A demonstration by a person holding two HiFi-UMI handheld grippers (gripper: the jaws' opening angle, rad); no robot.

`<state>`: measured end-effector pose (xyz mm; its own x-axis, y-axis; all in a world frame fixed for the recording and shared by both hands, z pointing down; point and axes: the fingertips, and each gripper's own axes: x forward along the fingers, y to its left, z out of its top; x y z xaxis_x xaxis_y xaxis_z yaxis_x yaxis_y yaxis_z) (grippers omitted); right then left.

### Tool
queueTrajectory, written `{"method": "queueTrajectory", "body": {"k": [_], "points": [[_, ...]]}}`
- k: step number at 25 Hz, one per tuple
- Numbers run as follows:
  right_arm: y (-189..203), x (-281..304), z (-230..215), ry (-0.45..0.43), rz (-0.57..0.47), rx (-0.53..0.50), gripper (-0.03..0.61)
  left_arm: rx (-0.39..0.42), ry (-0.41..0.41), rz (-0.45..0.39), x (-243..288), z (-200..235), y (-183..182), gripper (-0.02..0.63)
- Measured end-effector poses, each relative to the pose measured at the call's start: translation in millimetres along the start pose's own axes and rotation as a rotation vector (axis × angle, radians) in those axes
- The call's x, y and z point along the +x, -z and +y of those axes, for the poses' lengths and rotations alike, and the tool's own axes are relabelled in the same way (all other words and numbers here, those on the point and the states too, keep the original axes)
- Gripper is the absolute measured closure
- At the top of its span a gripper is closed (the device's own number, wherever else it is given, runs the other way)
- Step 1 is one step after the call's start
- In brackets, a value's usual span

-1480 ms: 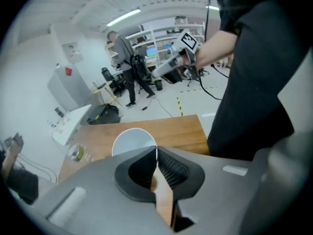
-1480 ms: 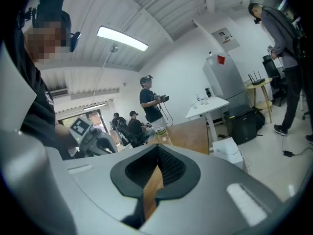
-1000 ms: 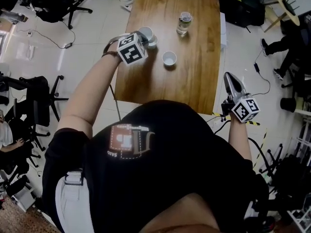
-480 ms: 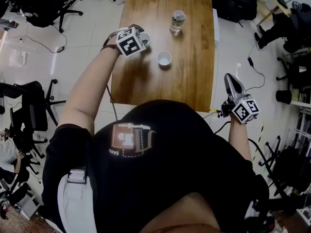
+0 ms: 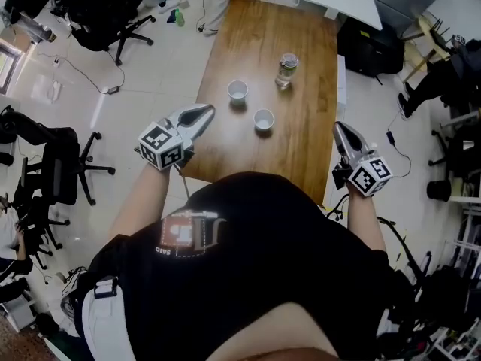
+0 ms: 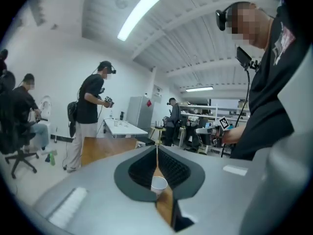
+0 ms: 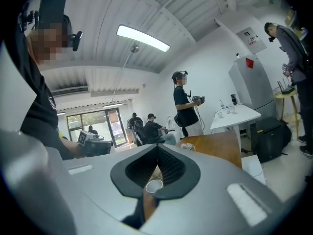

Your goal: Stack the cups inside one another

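Two white cups stand apart on the wooden table (image 5: pixel 301 138): one further back (image 5: pixel 237 90) and one nearer (image 5: pixel 263 119). My left gripper (image 5: pixel 205 111) hovers over the table's near left edge, short of both cups. Its jaws are closing; their tips (image 6: pixel 156 150) meet with nothing between them. A distant white cup (image 6: pixel 159 184) shows through the gap lower down. My right gripper (image 5: pixel 339 128) hangs off the table's right edge, shut and empty. Its own view shows its jaws (image 7: pixel 156 151) met and a white cup (image 7: pixel 154 185) far off beyond them.
A clear glass container (image 5: pixel 285 68) stands behind the cups. Black office chairs (image 5: pixel 98 10) stand on the tiled floor at the left, and a black box (image 5: pixel 368 40) sits at the table's right. Other people stand and sit around the room.
My left gripper let go of the cup at the table's left side and drew back toward the near left edge, rolling over. The right gripper rose a little.
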<state>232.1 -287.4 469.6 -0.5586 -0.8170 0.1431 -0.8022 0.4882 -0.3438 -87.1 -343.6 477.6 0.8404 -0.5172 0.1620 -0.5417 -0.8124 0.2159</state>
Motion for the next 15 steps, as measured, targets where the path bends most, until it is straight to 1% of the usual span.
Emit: {"method": "queueTrajectory", "body": {"k": [3, 5, 6, 8, 12, 13, 15], "points": [[9, 14, 14, -0.047, 0.017, 0.0, 0.565, -0.148, -0.075, -0.071, -21, 3, 22, 0.611], [19, 20, 24, -0.074, 0.036, 0.004, 0.565, -0.231, -0.121, -0.096, -31, 7, 34, 0.611], [25, 23, 29, -0.087, 0.051, 0.004, 0.565, -0.253, -0.137, -0.095, -34, 8, 40, 0.611], [36, 27, 39, -0.11, 0.084, 0.002, 0.565, -0.269, -0.153, -0.085, -40, 7, 50, 0.612], [49, 30, 48, -0.131, 0.115, -0.007, 0.565, -0.352, -0.161, -0.15, -51, 13, 52, 0.612], [50, 29, 49, -0.132, 0.115, -0.008, 0.565, -0.358, -0.164, -0.156, -53, 13, 53, 0.612], [48, 27, 48, -0.129, 0.113, -0.008, 0.565, -0.342, -0.162, -0.145, -54, 11, 54, 0.612]]}}
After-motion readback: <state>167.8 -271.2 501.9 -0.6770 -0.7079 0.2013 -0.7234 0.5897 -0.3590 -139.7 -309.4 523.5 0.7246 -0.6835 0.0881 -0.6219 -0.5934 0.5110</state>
